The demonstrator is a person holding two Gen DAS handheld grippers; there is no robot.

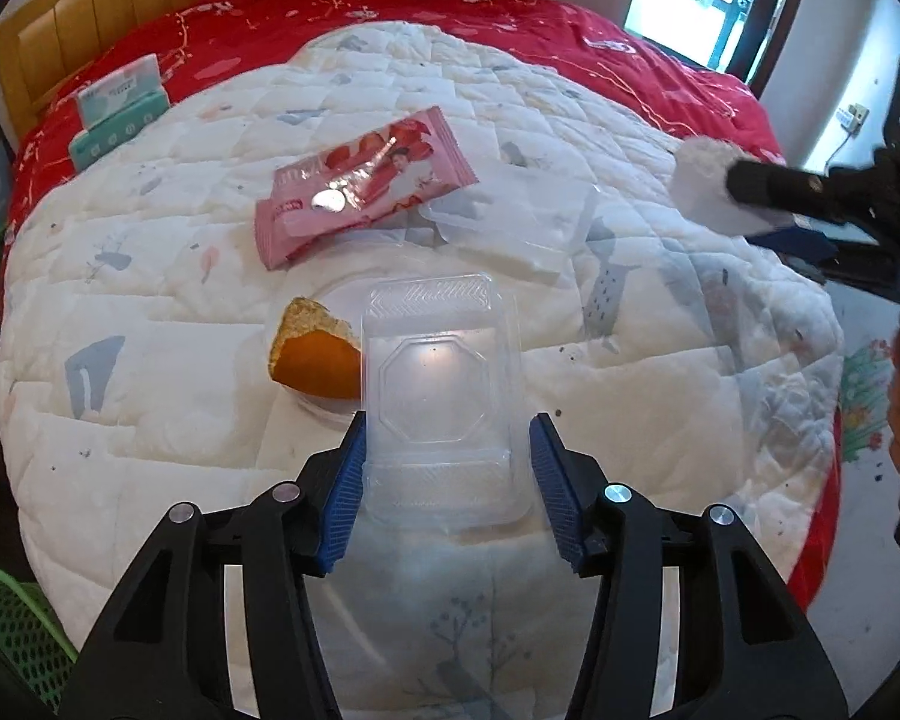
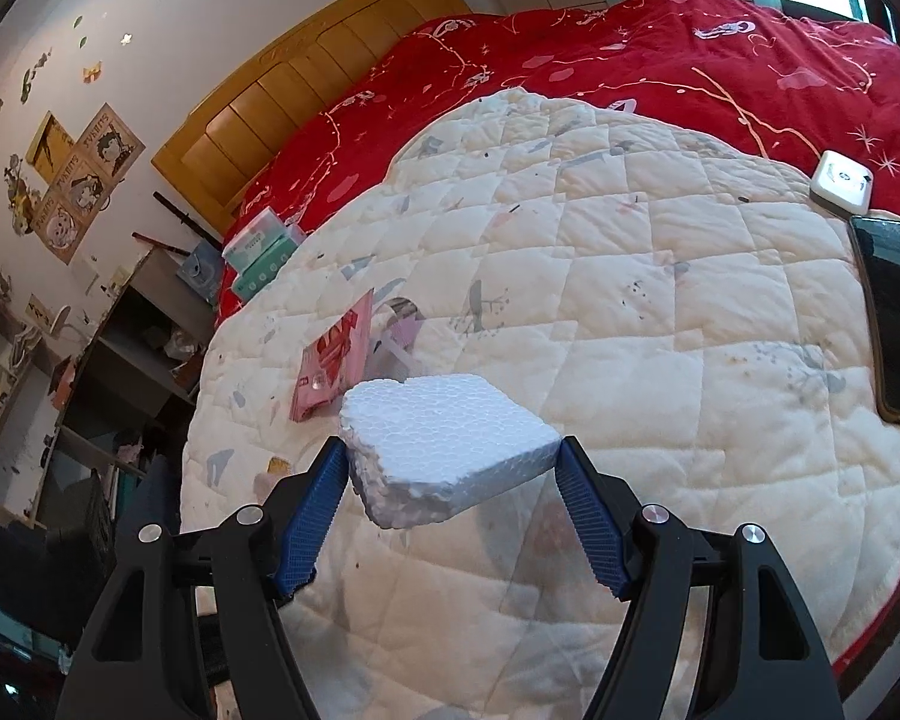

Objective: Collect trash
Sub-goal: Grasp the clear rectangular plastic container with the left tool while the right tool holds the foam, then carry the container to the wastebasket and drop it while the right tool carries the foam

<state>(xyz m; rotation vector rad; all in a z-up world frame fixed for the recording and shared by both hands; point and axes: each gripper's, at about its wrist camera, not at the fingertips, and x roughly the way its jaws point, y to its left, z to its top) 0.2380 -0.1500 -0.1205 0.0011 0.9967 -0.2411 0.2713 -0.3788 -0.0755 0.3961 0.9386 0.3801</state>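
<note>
A clear plastic clamshell box [image 1: 438, 384] lies on the white quilt [image 1: 150, 396], between the fingers of my left gripper [image 1: 447, 426]. The left pad touches its edge and the right pad stands a sliver off it, so the gripper is open. To the box's left lies an orange peel [image 1: 318, 360]. Beyond it are a pink snack wrapper [image 1: 366, 180] and a second clear plastic box [image 1: 510, 222]. My right gripper [image 2: 453, 456] is shut on a white foam block [image 2: 450, 444], held above the quilt. That block [image 1: 699, 180] also shows at the right of the left wrist view.
A green mesh basket [image 1: 18, 636] sits low at the left beside the bed. Teal tissue packs [image 1: 120, 114] stand on the red bedspread near the headboard. A black phone [image 2: 897, 312] and a small white device [image 2: 843, 180] lie at the quilt's right edge.
</note>
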